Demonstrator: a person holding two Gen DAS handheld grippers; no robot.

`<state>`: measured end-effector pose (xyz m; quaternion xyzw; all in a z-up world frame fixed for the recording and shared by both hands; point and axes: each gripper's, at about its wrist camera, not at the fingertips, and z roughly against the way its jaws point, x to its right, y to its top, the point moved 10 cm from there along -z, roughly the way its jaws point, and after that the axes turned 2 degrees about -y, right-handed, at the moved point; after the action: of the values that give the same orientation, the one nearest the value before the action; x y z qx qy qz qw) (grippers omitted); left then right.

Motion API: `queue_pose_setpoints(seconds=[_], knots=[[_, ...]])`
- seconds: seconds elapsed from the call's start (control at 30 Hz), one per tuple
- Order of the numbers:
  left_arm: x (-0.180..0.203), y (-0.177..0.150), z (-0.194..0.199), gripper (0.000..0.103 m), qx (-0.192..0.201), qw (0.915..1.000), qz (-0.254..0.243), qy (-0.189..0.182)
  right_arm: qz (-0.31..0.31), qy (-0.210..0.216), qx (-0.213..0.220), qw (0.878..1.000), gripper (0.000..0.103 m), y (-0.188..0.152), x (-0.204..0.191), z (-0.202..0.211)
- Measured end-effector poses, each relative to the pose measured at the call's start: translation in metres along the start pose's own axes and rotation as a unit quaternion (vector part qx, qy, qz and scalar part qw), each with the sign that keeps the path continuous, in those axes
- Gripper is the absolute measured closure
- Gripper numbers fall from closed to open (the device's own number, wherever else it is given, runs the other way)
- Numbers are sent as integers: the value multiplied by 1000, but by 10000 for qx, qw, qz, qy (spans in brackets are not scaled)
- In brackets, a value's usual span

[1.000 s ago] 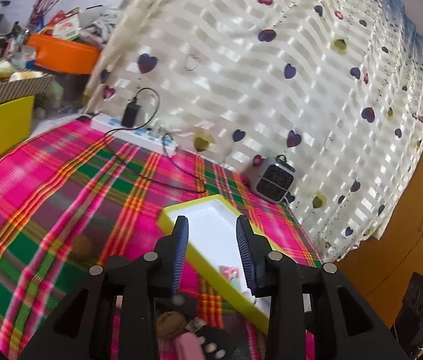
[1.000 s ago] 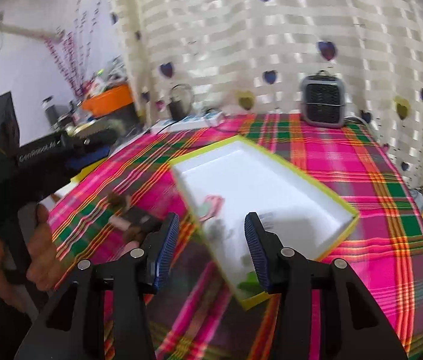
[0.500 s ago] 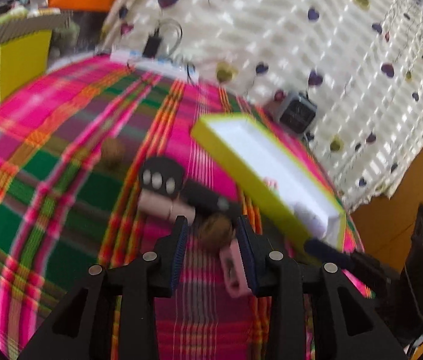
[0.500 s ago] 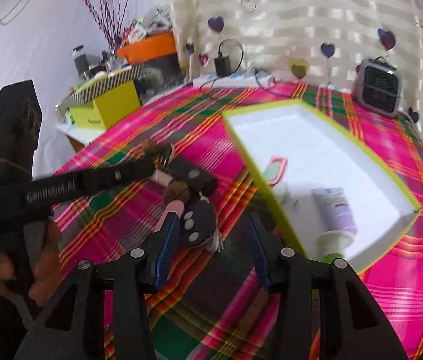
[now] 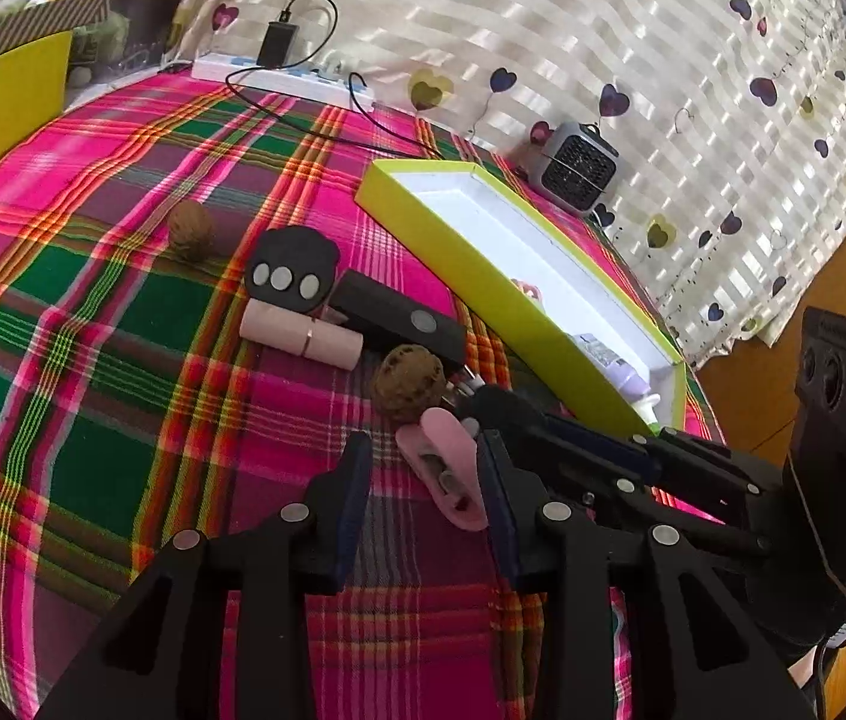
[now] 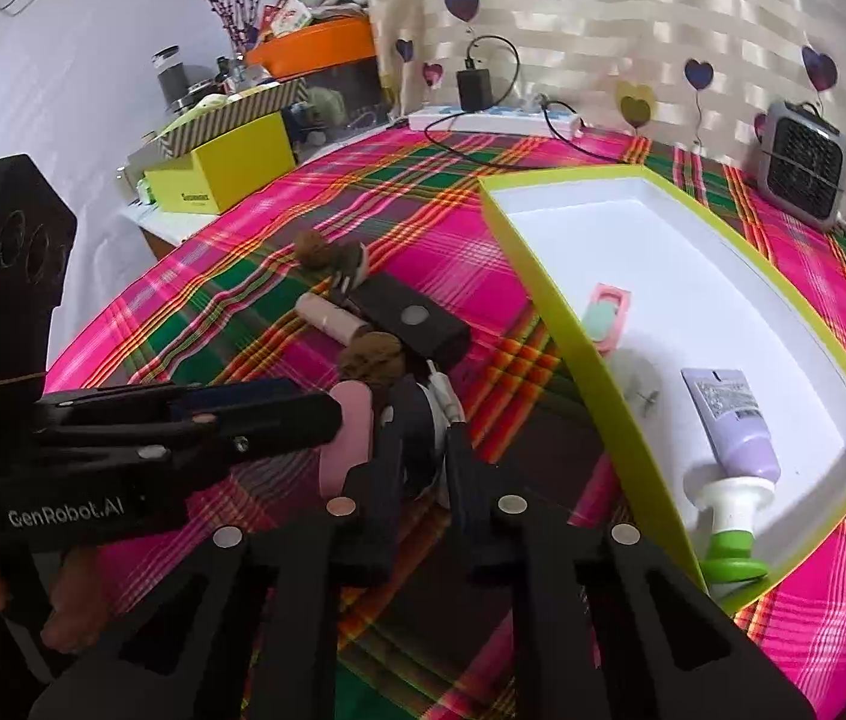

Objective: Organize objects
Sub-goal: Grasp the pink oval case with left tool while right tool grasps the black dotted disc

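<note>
A green-rimmed white tray (image 5: pixel 477 279) (image 6: pixel 543 276) lies on the plaid cloth, holding a purple tube (image 6: pixel 729 426) and a pink-framed green item (image 6: pixel 603 318). Beside it lie two walnuts (image 5: pixel 411 381) (image 5: pixel 191 228), a pink lipstick (image 5: pixel 303 336), a black box (image 5: pixel 399 318), a black paw-shaped pad (image 5: pixel 291 264) and a pink clip (image 5: pixel 447 468). My left gripper (image 5: pixel 423 480) is open around the pink clip. My right gripper (image 6: pixel 420 456) is closed on a dark round item with a white cable (image 6: pixel 423 426).
A small grey fan heater (image 5: pixel 573 165) stands behind the tray by the heart curtain. A white power strip with charger and cable (image 5: pixel 279 69) lies at the far table edge. A yellow box (image 6: pixel 225 168) and clutter stand at the left.
Both grippers have come down toward the pile beside the tray. My left jaws now straddle the pink clip. My right jaws have narrowed onto the dark item with the cable.
</note>
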<state>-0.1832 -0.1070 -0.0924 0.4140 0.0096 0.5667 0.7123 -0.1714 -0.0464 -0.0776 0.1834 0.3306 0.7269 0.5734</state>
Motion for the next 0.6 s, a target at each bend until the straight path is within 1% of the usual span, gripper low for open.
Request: queue_pose_setpoints(seconds=[0.23, 0.43, 0.6], knots=[[5, -3, 0, 68, -51, 10000, -39, -52, 111, -65, 164, 9998, 91, 1, -2, 9], [7, -6, -6, 68, -176, 9998, 44, -68, 155, -161, 163, 9996, 91, -4, 0, 15], [11, -8, -12, 68, -202, 9996, 149, -122, 38, -210, 154, 9997, 91, -11, 8, 22]])
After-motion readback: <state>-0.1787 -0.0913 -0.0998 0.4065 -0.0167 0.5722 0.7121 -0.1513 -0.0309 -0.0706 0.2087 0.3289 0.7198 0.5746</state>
